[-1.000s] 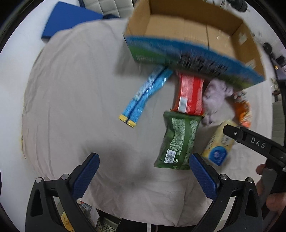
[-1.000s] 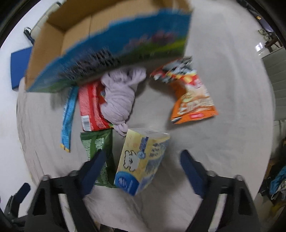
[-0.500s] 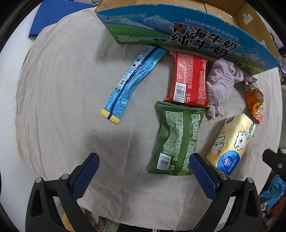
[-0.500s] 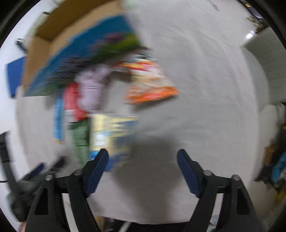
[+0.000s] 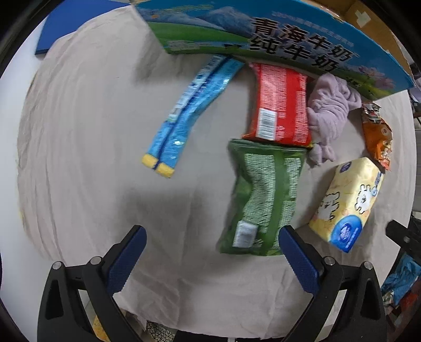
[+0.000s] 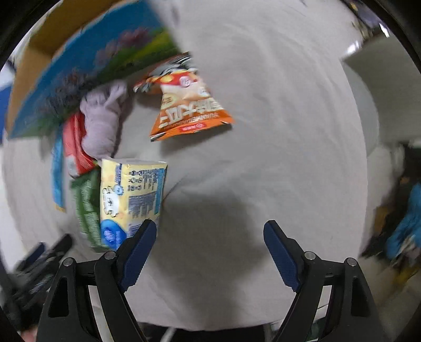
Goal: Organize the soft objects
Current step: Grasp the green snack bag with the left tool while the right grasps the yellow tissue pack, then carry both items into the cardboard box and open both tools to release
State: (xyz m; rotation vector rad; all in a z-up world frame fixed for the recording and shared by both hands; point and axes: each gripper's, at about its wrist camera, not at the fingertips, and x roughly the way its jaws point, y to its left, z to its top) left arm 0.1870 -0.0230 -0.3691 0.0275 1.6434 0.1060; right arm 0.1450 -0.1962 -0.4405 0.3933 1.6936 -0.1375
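Soft items lie on a grey cloth in front of a cardboard milk box (image 5: 276,44): a long blue packet (image 5: 189,110), a red packet (image 5: 279,105), a green packet (image 5: 263,197), a lilac cloth (image 5: 329,115), an orange snack bag (image 5: 376,134) and a yellow tissue pack (image 5: 347,202). My left gripper (image 5: 210,252) is open and empty, its right finger beside the green packet's near end. My right gripper (image 6: 210,250) is open and empty over bare cloth, just right of the tissue pack (image 6: 131,200); the orange bag (image 6: 186,105) lies ahead.
The box (image 6: 79,79) stands open at the far edge of the cloth. A blue flat board (image 5: 79,23) lies at the far left. The table's near edge runs just below both grippers. Clutter sits on the floor at the right (image 6: 405,210).
Both grippers have pulled back from the box toward the near edge. The right gripper swung right, off the tissue pack. Nothing was picked up.
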